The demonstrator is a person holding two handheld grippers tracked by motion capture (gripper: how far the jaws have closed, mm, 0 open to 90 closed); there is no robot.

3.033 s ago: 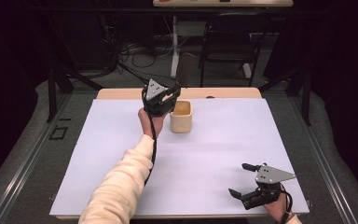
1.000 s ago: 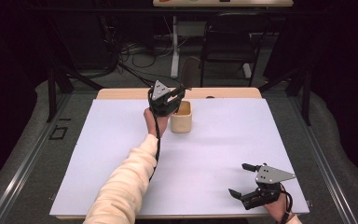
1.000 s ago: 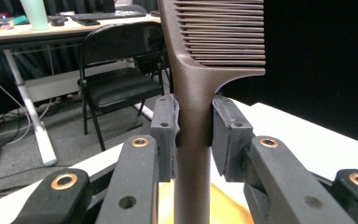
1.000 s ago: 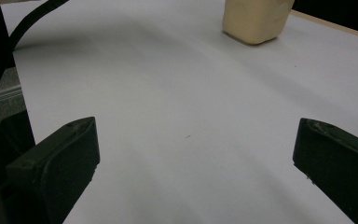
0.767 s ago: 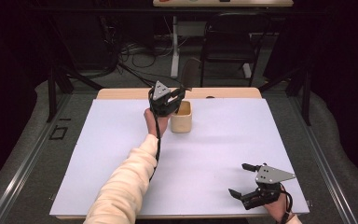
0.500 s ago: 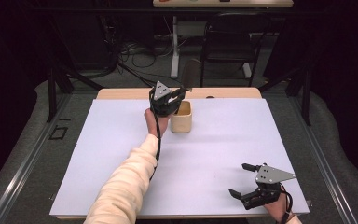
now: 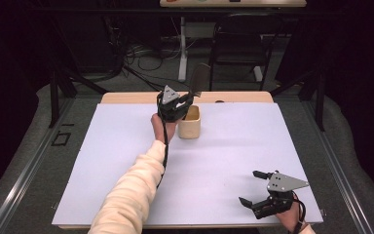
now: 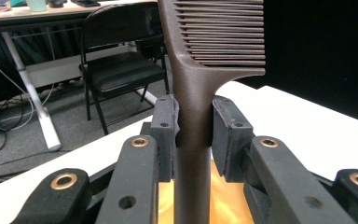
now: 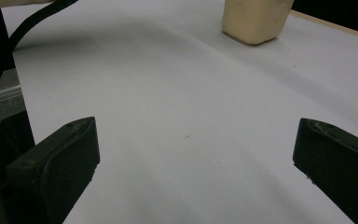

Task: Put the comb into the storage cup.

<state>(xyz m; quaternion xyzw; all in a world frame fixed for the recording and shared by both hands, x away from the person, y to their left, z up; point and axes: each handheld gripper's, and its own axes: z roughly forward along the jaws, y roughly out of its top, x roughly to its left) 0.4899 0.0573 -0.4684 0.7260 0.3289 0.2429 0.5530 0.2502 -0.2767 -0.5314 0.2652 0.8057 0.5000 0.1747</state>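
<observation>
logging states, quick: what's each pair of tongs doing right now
Left tongs: closed on the brown comb, gripping its handle above the tan cup.
Right tongs: open, holding nothing, low over the white table.

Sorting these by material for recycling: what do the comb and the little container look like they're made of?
The comb looks like moulded plastic: dark brown, matte, with fine, even teeth. The container seems to be plastic or possibly ceramic: pale cream, smooth, with rounded corners; the look leaves it open.
</observation>
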